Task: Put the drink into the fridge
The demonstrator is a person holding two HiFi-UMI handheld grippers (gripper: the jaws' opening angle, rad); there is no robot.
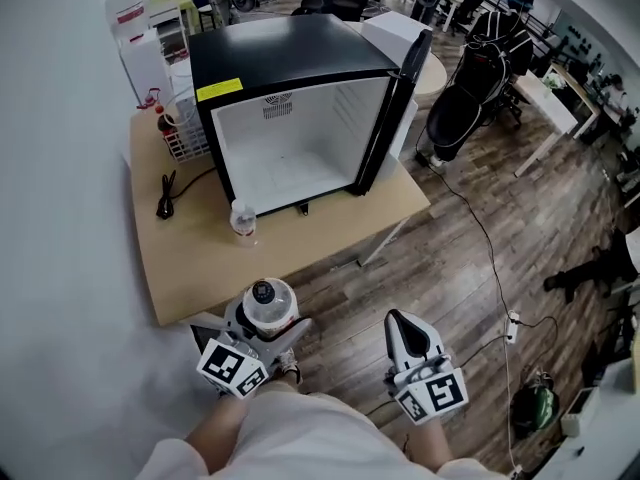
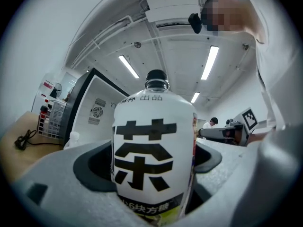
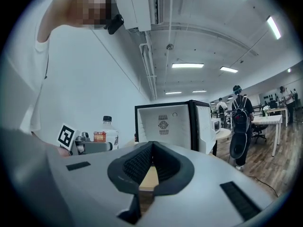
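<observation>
The drink is a large bottle (image 1: 268,306) with a black cap and a white label printed in big black characters (image 2: 152,155). It stands upright with my left gripper (image 1: 266,320) shut on it, just off the near edge of the wooden table (image 1: 330,233). The black fridge (image 1: 300,138) stands on that table with its door (image 1: 402,93) swung open to the right and a bare white interior. My right gripper (image 1: 402,324) is shut and holds nothing, its pads (image 3: 142,163) pressed together. The right gripper view also shows the held bottle (image 3: 105,132) and the fridge (image 3: 173,124).
A small clear water bottle (image 1: 243,220) stands on the table before the fridge. A black cable (image 1: 165,196) and a white wire basket (image 1: 186,136) lie to the fridge's left. A black stroller-like bag (image 1: 470,88) and floor cables (image 1: 490,258) are on the right. A person with a backpack (image 3: 241,119) stands farther off.
</observation>
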